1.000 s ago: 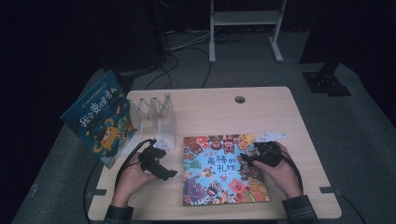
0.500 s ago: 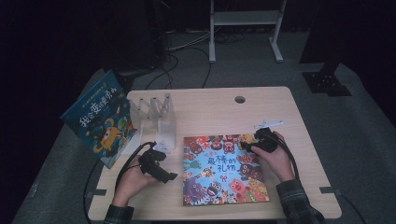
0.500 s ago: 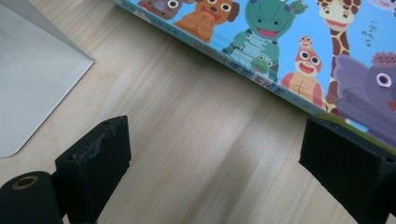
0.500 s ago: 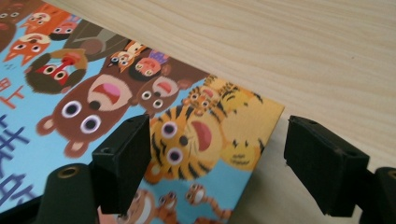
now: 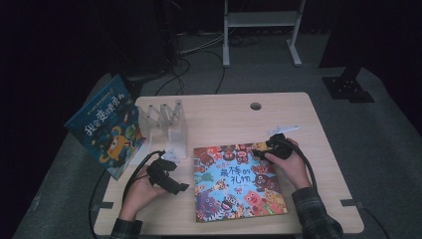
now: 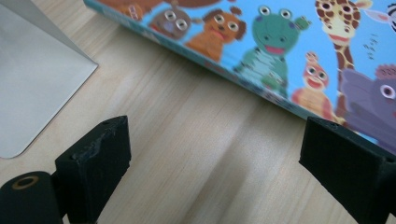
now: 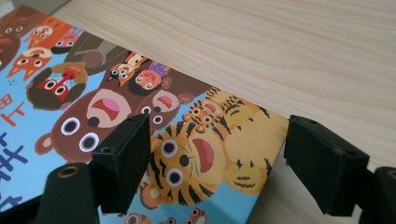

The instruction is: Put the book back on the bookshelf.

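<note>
Over the far right corner of the picture book [image 5: 238, 181], flat on the table [image 5: 219, 119], the right gripper [image 7: 217, 161] hovers with its jaws spread, just closing slightly and gripping nothing; the left gripper [image 6: 212, 163] gapes over bare wood.

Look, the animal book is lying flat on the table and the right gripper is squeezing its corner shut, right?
Not quite. The animal book does lie flat on the table, but the right gripper isn't squeezing it. The right gripper view shows its jaws standing apart over the tiger corner, touching nothing.
</note>
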### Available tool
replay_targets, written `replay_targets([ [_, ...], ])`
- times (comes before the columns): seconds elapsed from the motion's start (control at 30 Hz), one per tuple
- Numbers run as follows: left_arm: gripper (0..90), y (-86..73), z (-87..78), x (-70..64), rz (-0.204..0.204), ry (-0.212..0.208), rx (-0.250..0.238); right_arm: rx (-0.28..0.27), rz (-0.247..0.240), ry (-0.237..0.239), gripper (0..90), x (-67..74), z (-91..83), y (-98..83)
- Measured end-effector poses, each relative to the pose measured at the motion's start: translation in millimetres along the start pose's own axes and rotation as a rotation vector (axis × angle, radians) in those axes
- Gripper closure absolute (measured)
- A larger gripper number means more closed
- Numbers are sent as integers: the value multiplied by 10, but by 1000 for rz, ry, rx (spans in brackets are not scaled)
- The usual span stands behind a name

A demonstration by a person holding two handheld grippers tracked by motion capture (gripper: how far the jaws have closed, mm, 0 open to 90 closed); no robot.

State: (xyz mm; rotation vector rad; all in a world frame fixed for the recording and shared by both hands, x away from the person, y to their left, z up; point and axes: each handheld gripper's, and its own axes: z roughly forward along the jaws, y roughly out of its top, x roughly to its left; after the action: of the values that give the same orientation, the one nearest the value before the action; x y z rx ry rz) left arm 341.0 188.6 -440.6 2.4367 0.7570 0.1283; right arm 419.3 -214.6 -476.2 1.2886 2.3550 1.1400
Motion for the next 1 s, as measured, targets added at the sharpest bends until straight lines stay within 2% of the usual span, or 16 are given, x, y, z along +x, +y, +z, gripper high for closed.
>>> replay_targets([
  [0.17,83,2,-15,13,-6,5,-5,2,-11,25,248,68,62,48],
  [0.27,82,3,-9,20,-9,6,-12,21,-45,28,248,151,113,116],
  [0.57,83,12,-22,27,-17,-1,-20,34,-71,62,248,299,240,218],
  [1.0,83,9,42,33,-26,-28,-11,43,-136,95,242,604,456,379],
])
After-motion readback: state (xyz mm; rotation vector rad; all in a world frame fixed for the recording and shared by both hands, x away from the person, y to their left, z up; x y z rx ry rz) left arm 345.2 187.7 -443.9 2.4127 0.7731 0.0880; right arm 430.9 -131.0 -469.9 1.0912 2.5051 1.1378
